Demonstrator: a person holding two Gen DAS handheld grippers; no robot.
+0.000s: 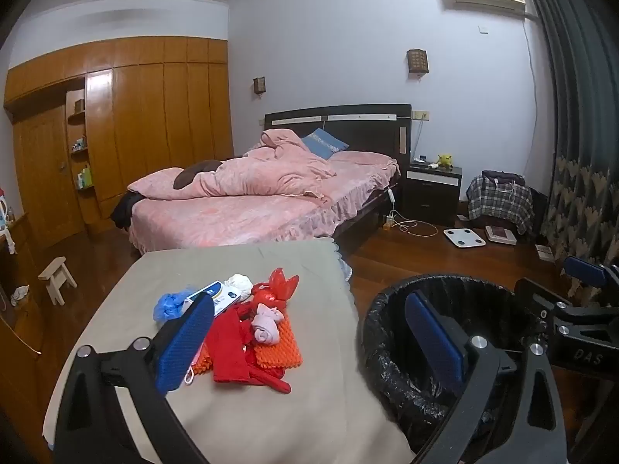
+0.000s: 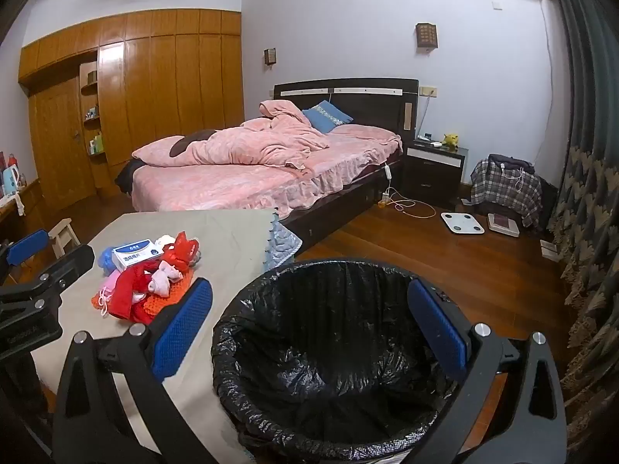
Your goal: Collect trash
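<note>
A pile of items lies on the grey-covered table [image 1: 271, 406]: a red plastic bag [image 1: 276, 290], a blue-and-white box [image 1: 218, 295], a blue plastic wad [image 1: 168, 305], white paper [image 1: 240, 282], red cloth [image 1: 232, 352], pink socks [image 1: 267, 323] and an orange mat [image 1: 284, 352]. The pile shows in the right wrist view too, with the box [image 2: 135, 256] and red bag [image 2: 182, 251]. A bin lined with a black bag [image 2: 332, 355] stands right of the table, also in the left wrist view [image 1: 437, 352]. My left gripper [image 1: 309, 344] is open and empty above the table's near edge. My right gripper [image 2: 321, 332] is open and empty above the bin.
A bed with pink bedding [image 1: 263, 193] stands behind the table. A wooden wardrobe [image 1: 116, 131] fills the left wall. A small stool [image 1: 58, 278] is at the left. A nightstand [image 1: 431, 189], a scale [image 1: 463, 237] and a curtain [image 1: 580, 154] are at the right.
</note>
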